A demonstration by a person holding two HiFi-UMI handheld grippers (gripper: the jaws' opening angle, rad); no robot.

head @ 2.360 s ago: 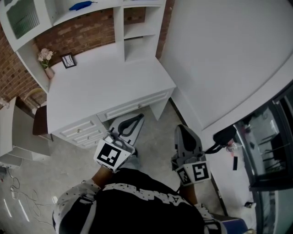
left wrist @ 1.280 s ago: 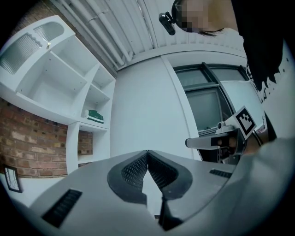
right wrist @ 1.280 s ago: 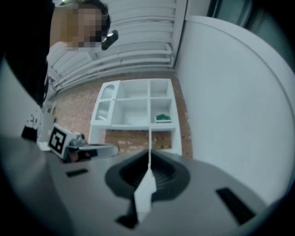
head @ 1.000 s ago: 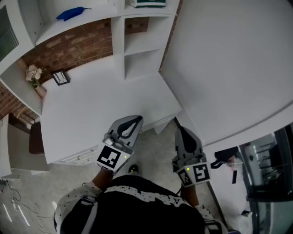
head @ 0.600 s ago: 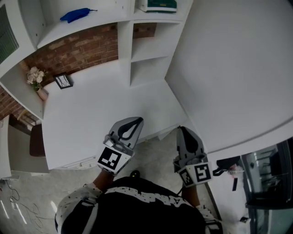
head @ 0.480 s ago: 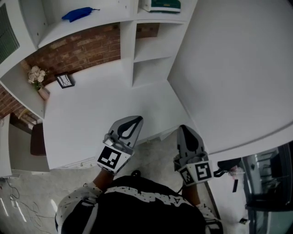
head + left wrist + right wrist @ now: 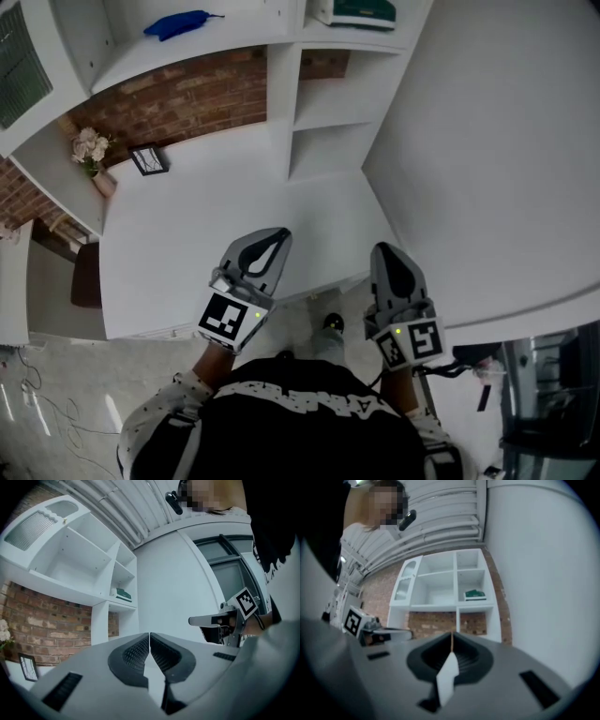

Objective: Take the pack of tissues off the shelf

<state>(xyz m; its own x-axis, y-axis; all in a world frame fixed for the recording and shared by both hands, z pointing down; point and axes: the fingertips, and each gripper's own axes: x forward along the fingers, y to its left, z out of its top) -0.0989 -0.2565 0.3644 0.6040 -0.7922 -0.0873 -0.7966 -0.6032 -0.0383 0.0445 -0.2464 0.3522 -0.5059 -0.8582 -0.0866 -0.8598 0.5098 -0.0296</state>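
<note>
the flat green-and-white pack of tissues (image 7: 356, 13) is seen lying in a right-hand compartment of the white wooden shelf unit (image 7: 281, 84), well apart from both claws. the left claw (image 7: 277, 234) and the right claw (image 7: 383, 249) are held fully closed and empty near the front edge of the white desk (image 7: 187, 244). if the jaws are not opened before the reach, the pack may be pushed deeper or knocked off the shelf.
</note>
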